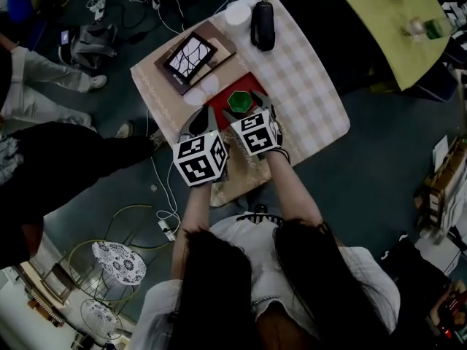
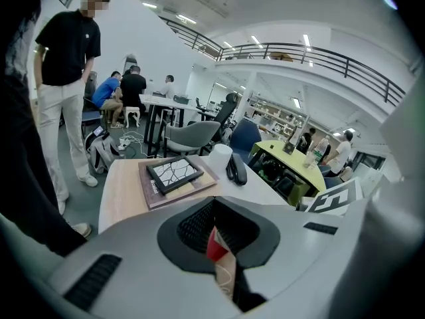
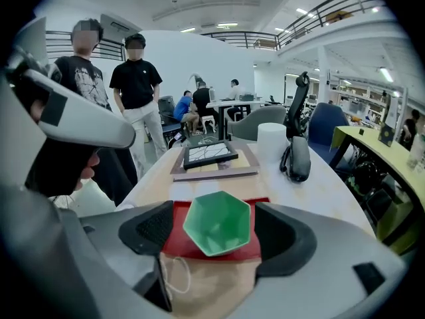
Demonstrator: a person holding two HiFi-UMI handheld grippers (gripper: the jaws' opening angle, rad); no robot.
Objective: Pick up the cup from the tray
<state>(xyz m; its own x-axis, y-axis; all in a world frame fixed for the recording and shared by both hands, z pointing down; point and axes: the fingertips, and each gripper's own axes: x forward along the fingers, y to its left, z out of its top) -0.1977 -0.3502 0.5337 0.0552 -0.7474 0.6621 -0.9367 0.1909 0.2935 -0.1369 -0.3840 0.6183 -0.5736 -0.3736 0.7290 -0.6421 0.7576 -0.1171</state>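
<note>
The right gripper (image 3: 218, 230) is standing wide, with the cup (image 3: 216, 218) sitting between its jaws on the tray (image 3: 174, 239). Closing squarely on opposite flat sides looks best. The left gripper (image 2: 214, 201) is resting closed and empty.

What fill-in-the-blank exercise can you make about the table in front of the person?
1. The green hexagonal cup stands on a flat ___ tray.
2. The jaws of the right gripper are not shut but ___, flanking the cup.
3. Beyond the tray lies a picture in a ___ frame.
Missing words: red; open; black.
</note>
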